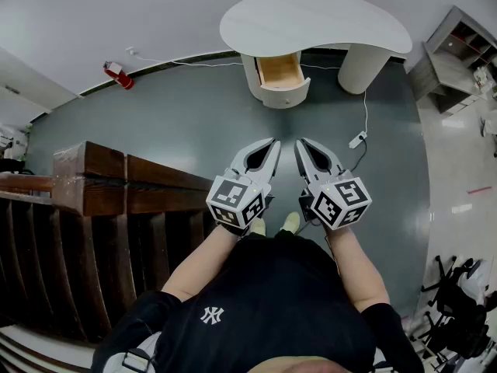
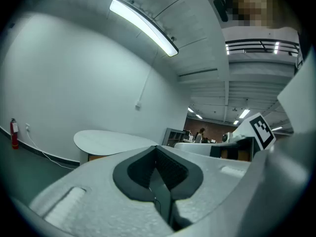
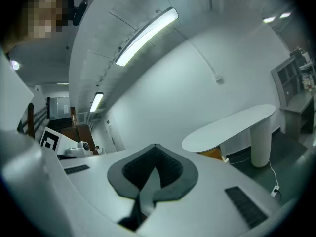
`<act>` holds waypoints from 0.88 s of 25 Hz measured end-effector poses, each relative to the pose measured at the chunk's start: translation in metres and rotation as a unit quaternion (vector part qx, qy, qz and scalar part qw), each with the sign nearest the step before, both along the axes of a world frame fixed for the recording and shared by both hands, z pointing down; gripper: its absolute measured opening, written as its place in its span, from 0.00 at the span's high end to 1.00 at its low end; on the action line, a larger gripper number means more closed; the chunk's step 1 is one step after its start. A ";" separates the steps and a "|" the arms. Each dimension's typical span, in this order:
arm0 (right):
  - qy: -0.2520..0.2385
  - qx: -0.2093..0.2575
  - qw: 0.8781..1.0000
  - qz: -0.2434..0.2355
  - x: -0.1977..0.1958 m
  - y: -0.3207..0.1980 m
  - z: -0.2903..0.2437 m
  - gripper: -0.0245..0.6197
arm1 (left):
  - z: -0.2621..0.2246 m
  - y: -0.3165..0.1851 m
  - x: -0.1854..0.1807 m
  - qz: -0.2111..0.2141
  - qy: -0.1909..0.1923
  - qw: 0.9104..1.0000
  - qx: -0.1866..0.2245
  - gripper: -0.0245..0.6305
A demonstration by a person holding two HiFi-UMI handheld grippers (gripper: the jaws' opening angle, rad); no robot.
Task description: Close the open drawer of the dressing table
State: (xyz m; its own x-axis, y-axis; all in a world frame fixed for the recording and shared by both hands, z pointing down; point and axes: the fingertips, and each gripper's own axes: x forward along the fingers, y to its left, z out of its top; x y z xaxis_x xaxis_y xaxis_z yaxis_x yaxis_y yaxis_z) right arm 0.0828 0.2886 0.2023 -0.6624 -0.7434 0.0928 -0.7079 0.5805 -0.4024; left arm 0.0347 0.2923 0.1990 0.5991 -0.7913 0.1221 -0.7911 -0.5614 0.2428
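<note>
Both clenched shut on nothing: left gripper and right gripper, matte grey plastic with ribbed black pads, side by side. Well ahead across the smooth grey floor, the drawer hangs open, pale wood inside with a curved white front, under the kidney-shaped white counter. Dark wooden railing on the left, white cable on the right.

Dressing table top: smooth, matt white. Drawer inside: pale bare wood. Floor: dark, matt. Left gripper, right gripper: grainy white plastic, black ribbed pads. Railing: dark varnished wood.
</note>
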 end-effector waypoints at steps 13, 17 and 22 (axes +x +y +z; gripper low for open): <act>-0.005 -0.005 1.000 -0.015 0.008 -0.004 0.005 0.94 | 0.005 -0.005 0.013 -0.006 -0.004 1.000 -0.002 0.95; -0.029 -0.020 0.999 -0.012 0.023 -0.010 0.013 0.94 | 0.010 -0.012 0.014 -0.016 -0.008 1.000 -0.007 0.95; -0.041 -0.029 0.999 -0.003 0.044 -0.019 0.023 0.94 | 0.018 -0.021 0.018 -0.028 -0.018 0.999 -0.010 0.95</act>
State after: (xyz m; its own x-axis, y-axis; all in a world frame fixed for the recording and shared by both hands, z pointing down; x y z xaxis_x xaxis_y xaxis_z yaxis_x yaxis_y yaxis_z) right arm 0.1264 0.2699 0.2258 -0.6738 -0.7345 0.0813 -0.6683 0.5587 -0.4911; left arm 0.0531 0.2711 0.2170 0.5489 -0.8207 0.1588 -0.8296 -0.5115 0.2239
